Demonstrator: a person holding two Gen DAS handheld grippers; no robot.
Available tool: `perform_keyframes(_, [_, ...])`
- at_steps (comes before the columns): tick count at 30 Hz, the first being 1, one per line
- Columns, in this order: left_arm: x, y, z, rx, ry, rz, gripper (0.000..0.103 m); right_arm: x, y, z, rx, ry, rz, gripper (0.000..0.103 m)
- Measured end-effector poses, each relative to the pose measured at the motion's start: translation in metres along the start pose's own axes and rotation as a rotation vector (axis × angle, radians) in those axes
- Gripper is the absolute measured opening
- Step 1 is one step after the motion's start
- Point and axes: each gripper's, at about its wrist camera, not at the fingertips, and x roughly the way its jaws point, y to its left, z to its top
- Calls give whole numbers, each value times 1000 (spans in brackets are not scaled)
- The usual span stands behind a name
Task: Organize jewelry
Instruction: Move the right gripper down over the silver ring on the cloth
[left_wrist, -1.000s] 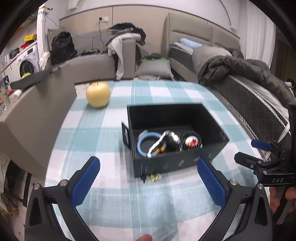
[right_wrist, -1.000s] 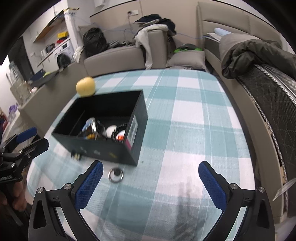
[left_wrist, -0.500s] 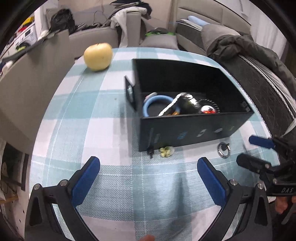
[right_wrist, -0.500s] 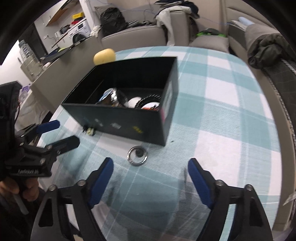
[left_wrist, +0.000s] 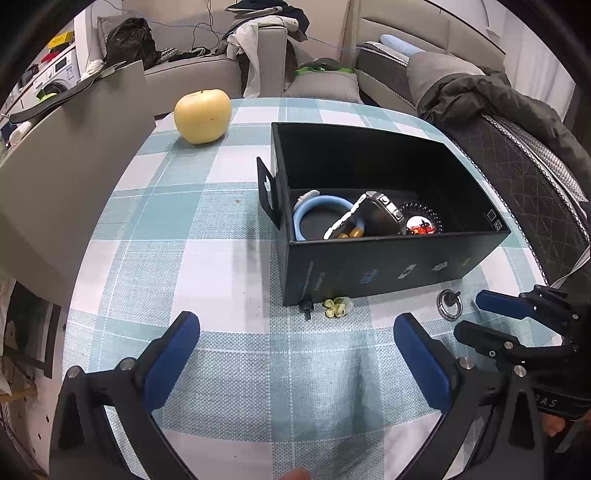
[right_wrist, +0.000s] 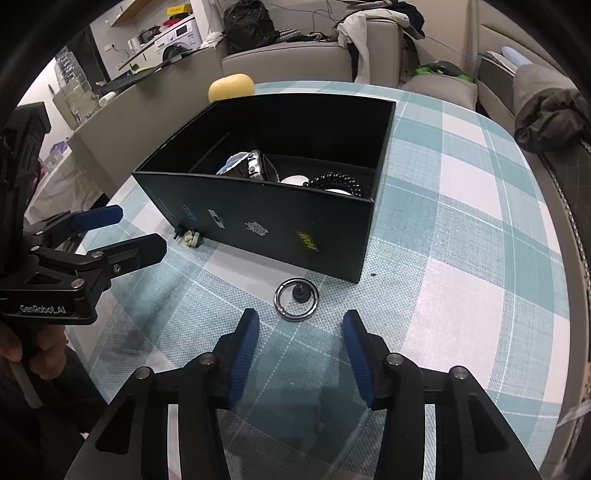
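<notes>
Writing on your tools: you are reading "GenRobot.AI" on the body of your left gripper (right_wrist: 122, 236) in the right wrist view; on the right gripper (left_wrist: 480, 317) only "AS" is showing clearly.
Box markings: the black box (right_wrist: 266, 214) is carrying small printed logos on its near wall, one yellow; none is reading as words.
Box contents: it is holding a light blue ring (left_wrist: 321, 214), a metal-banded watch (left_wrist: 380, 210), a dark beaded bracelet (right_wrist: 336, 182) and a round red-and-white piece (left_wrist: 421, 225).
Outside the box: a silver ring (right_wrist: 295, 299) is lying on the checked tablecloth (right_wrist: 461, 258) just in front of the box's near right corner; a small yellow flower piece (left_wrist: 338, 306) is lying against its near left corner.
Behind the box: a yellow apple (left_wrist: 203, 114) is sitting.
Right gripper: your jaws are closing, with nothing between them; the silver ring is lying just ahead of the tips.
Left gripper: you are holding it wide apart and empty, short of the flower piece.
</notes>
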Motion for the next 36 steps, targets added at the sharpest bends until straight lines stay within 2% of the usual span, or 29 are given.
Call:
perform_keyframes(3, [0, 1, 1, -3, 1, 0, 102, 3, 4, 2, -18, 1, -13, 44])
perform_keyframes(8, [1, 4, 2, -12, 3, 1, 102, 9, 6, 4, -37, -2, -39, 37])
perform_keyframes(13, [2, 4, 3, -10, 2, -2, 102, 11, 6, 6, -42, -8, -47, 35])
perform_keyframes(19, [4, 2, 3, -9, 13, -6, 102, 13, 13, 6, -80, -20, -82, 27])
perform_keyframes(29, [7, 2, 3, -9, 21, 3, 102, 10, 12, 5, -75, -16, -53, 26])
perform_keyframes(36, [10, -2, 1, 2, 30, 8, 102, -13, 7, 15, -49, -95, -6, 26])
